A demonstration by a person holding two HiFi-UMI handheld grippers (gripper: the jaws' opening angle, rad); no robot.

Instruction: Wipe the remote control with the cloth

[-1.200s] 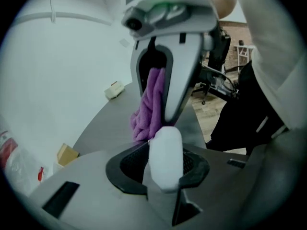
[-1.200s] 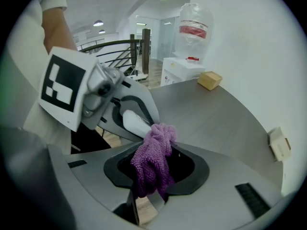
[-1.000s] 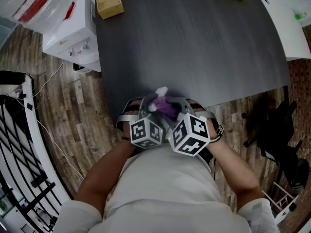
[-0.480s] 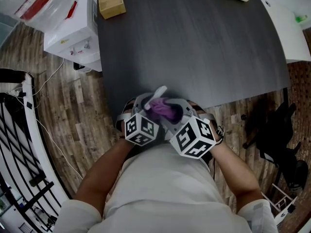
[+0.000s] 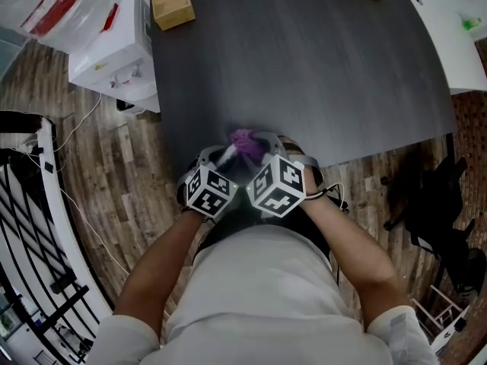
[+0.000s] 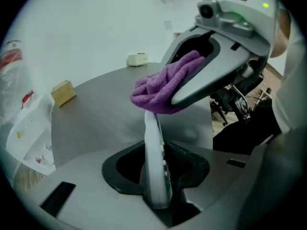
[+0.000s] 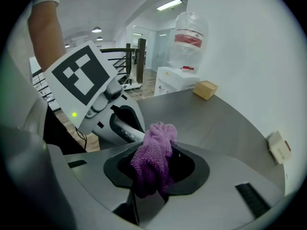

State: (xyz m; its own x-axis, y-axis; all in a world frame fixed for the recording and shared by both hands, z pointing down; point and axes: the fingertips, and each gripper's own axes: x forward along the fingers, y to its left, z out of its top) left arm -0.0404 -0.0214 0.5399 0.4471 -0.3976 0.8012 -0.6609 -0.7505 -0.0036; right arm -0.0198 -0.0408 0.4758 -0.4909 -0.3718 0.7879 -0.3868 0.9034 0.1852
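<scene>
— What are the grippers doing?
— The left gripper clamps the remote; the right gripper clamps the cloth.
— And the arms?
— The left arm and right arm angle inward. The grippers tilt down, tips seemingly touching.

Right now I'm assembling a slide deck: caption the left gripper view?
Left gripper clamps a white remote control edge-on while the right gripper holds a purple cloth on its tip.

I read bright, even indoor light. A ceiling lamp glows far off in the right gripper view. Both gripper views bow strongly and darken at their rims.
</scene>
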